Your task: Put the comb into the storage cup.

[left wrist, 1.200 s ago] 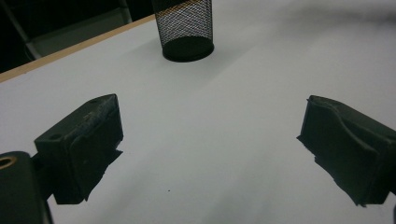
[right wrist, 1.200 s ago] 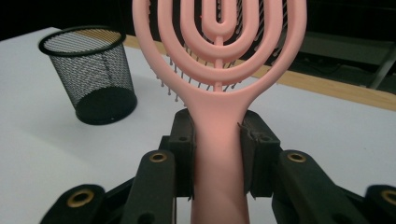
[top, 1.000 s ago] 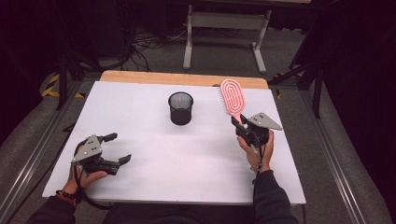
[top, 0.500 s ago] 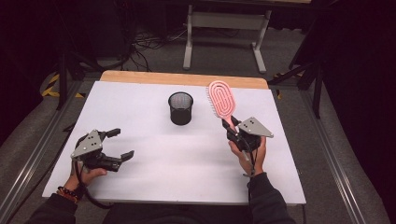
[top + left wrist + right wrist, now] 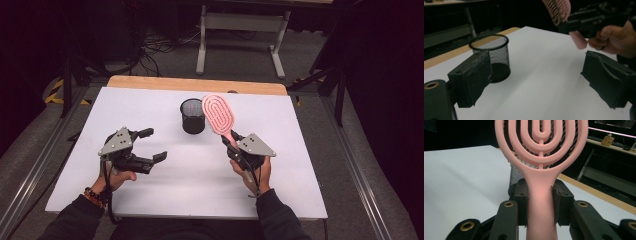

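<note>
No legible text, label, brand, number or sign appears in any of the three views. The surfaces that show bear no readable marking: the pink hairbrush [image 5: 219,115], the black mesh cup [image 5: 192,116], the white table [image 5: 150,100] and the grey plates atop each hand-held gripper. In the right gripper view, a lit screen [image 5: 616,123] and a small object [image 5: 607,140] on a far desk are too blurred and too small for any characters to be made out. Yellow-and-black striped tape [image 5: 55,95] on the floor at the left of the high view is a pattern, not writing.
</note>
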Motion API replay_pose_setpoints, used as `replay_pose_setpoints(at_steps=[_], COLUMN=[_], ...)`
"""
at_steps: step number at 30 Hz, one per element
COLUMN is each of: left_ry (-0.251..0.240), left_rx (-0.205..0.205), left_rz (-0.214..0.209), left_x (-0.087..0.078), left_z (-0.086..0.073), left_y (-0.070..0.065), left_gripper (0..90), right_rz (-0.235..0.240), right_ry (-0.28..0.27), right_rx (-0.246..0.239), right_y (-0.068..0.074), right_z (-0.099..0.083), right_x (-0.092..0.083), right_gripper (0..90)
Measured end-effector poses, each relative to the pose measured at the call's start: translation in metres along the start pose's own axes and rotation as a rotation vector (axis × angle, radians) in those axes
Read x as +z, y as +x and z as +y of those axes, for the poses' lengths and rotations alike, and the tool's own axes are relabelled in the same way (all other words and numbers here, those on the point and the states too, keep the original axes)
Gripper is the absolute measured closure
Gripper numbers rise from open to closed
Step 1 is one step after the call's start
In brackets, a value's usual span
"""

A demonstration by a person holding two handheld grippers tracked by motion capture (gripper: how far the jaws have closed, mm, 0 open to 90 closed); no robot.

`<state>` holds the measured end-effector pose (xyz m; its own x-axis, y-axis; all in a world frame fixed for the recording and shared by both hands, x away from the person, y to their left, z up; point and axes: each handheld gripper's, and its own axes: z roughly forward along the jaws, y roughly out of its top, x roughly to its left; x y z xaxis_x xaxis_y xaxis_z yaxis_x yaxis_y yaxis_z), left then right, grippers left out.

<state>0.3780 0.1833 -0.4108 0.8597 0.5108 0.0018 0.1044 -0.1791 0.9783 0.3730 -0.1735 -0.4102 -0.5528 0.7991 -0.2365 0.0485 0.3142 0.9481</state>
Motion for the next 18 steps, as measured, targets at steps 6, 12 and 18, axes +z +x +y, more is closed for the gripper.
replay_pose_setpoints(at_steps=[6, 12, 18], left_ry=[-0.040, -0.060, -0.046], left_rx=[-0.025, -0.078, -0.093], left_rz=[-0.039, -0.054, -0.057], left_x=[0.023, 0.043, 0.057], left_z=[0.018, 0.028, 0.031], left_y=[-0.011, -0.017, -0.024], left_gripper=[11.4, 14.2, 15.5], right_rz=[0.021, 0.046, 0.055], right_ry=[-0.012, -0.012, -0.015], right_rx=[-0.024, -0.065, -0.080], right_y=[0.015, 0.032, 0.040], right_z=[0.001, 0.001, 0.001], right_x=[0.003, 0.008, 0.010], right_gripper=[69.0, 69.0, 69.1])
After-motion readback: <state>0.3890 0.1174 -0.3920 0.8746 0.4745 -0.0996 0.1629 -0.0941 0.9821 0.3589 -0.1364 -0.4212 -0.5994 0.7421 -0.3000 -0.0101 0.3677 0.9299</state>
